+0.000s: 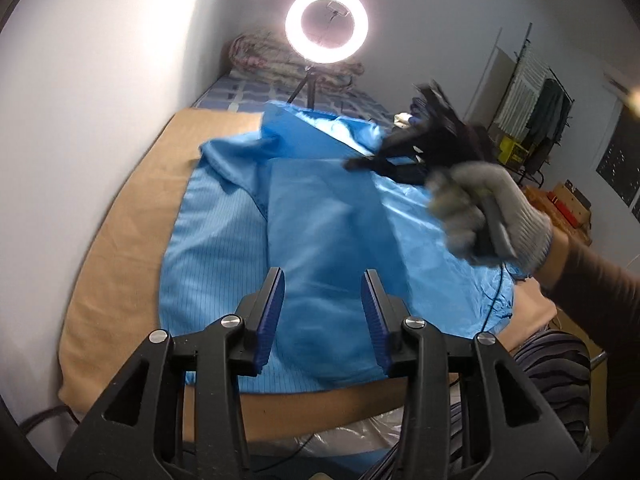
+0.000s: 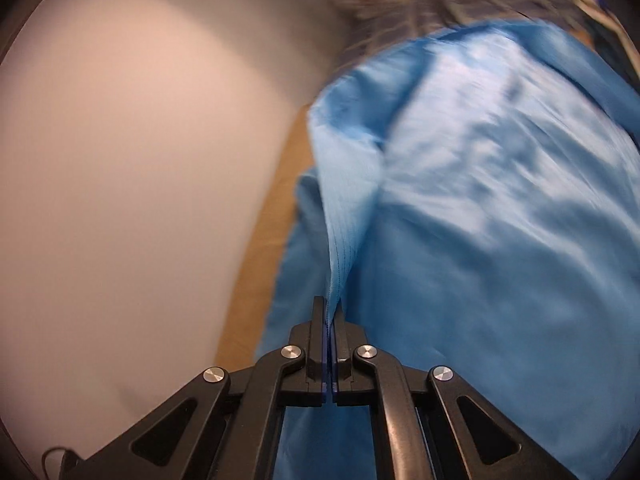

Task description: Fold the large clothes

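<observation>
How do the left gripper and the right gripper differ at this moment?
The left gripper stands open with nothing between its blue pads; the right gripper is shut on a fold of the blue garment. The left gripper looks sharp above flat cloth; the right gripper, held in a gloved hand, is motion-blurred in the left wrist view. Both have black frames and blue pads.

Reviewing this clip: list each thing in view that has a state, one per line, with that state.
Blue garment: partly folded, rumpled, lying on the tan mat.
Left gripper: open, nothing between its fingers.
Right gripper: shut on a pinched fold of the blue garment.
Ring light: switched on.
</observation>
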Motion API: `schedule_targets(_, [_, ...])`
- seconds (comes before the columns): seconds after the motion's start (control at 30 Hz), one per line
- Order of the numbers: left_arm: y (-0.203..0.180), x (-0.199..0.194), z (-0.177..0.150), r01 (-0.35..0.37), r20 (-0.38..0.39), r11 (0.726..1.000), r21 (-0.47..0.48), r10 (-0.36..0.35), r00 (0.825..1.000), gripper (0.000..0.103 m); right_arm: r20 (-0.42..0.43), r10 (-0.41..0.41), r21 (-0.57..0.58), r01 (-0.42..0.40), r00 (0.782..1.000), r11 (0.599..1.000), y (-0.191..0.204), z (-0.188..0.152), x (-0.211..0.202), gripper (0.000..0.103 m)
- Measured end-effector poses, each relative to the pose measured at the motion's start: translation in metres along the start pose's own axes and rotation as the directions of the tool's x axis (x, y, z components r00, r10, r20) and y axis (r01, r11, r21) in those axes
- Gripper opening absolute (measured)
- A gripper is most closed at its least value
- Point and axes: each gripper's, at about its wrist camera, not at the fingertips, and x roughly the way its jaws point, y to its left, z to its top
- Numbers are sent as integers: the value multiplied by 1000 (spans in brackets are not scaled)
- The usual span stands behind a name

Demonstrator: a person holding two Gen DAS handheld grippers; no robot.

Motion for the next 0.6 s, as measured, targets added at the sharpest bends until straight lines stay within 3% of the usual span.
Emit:
schedule_targets(0.23, [15,61,-17,4,-150,994,-112,-21,988,40,-95,-63,157,77,994,985,-90,-37,3,4])
schedule_targets(0.27, [17,74,-21,4,-182,991,-136,-29,983,40,-121,-71,163,90,990,982,-104,-38,7,7])
schedule_targets(0.3, [18,81,-29,12,-199,988,-155,-43,979,40,-145,-92,154,115,985,981,-109,-44,10,21])
schedule_targets(0.33, [22,91,-34,25,-222,982,-189,-68,973,40,-164,-109,138,132,980,982,-112,-50,13,27])
schedule_targets(0.47, [30,123,-45,50,-276,953,-299,-137,951,40,-188,-89,69,103,978,992,-102,-66,8,26])
schedule_targets(0.57, [29,137,-48,62,-291,946,-317,-160,943,40,-212,-87,2,89,973,996,-90,-71,11,8])
schedule_targets(0.6, [26,139,-50,67,-295,946,-317,-166,941,35,-223,-79,-4,80,972,997,-87,-72,13,4])
